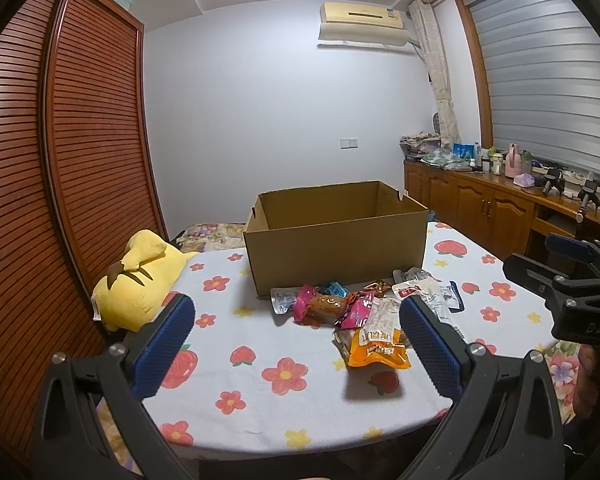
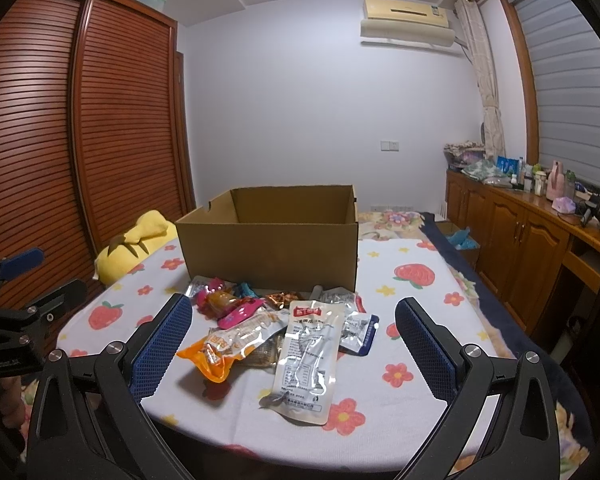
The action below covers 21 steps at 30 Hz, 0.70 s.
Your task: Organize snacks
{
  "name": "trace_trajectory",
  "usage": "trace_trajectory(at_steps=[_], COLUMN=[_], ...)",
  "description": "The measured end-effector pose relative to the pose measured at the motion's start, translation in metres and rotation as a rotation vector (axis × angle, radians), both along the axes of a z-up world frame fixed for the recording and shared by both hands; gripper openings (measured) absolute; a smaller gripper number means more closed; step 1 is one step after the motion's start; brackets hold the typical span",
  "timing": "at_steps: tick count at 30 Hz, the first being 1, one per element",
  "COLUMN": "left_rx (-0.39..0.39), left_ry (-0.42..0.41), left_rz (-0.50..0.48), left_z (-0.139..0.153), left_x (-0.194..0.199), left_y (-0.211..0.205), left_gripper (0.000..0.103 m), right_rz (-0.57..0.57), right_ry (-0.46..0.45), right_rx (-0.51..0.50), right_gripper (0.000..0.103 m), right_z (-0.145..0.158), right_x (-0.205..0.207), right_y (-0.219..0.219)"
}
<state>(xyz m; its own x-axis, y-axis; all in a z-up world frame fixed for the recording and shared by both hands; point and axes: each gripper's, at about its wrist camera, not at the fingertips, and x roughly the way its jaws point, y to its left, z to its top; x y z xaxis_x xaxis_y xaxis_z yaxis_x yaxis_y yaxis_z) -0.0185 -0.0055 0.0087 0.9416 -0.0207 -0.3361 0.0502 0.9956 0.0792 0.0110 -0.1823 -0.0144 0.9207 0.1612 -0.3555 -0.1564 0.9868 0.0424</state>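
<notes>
A desk (image 2: 400, 412) covered with a white cloth printed with red flowers and strawberries carries an open cardboard box (image 2: 270, 240) toward its far side, its flaps gone from view and its inside bare as far as can be seen. Just in front of the box lies a loose heap of snack packets (image 2: 276, 320): an orange packet (image 2: 216, 354), a long clear-and-white pouch with a red label (image 2: 306, 356) lying on top toward the near edge, a pink wrapper (image 1: 312, 308) and smaller ones behind, some touching the box wall. A yellow plush toy (image 1: 140, 280) rests at the desk's left edge, beside a slatted wooden wardrobe (image 1: 60, 140). On the pale back wall hangs an air conditioner (image 2: 406, 16); along the right runs a wooden cabinet (image 2: 520, 240) cluttered with bottles, under a shuttered window with a tied curtain.

The left hand-held gripper (image 1: 296, 340) is spread wide above the near desk, nothing between its blue pads. The right hand-held gripper (image 2: 294, 344) is likewise spread, empty, framing the heap
</notes>
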Motion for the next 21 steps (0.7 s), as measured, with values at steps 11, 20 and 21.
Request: trace_trajectory(at_steps=[11, 20, 21], left_rx=[0.001, -0.009, -0.011], left_ry=[0.006, 0.045, 0.051], left_rz=[-0.005, -0.019, -0.023], left_z=[0.000, -0.013, -0.015], left_x=[0.001, 0.010, 0.012], left_y=[0.000, 0.002, 0.003], left_gripper=[0.103, 0.103, 0.103], right_rz=[-0.001, 0.002, 0.003], right_ry=[0.003, 0.036, 0.047], right_rx=[0.001, -0.006, -0.005], right_gripper=[0.103, 0.103, 0.103], right_z=[0.000, -0.009, -0.011], right_x=[-0.002, 0.004, 0.007], right_y=[-0.002, -0.004, -0.005])
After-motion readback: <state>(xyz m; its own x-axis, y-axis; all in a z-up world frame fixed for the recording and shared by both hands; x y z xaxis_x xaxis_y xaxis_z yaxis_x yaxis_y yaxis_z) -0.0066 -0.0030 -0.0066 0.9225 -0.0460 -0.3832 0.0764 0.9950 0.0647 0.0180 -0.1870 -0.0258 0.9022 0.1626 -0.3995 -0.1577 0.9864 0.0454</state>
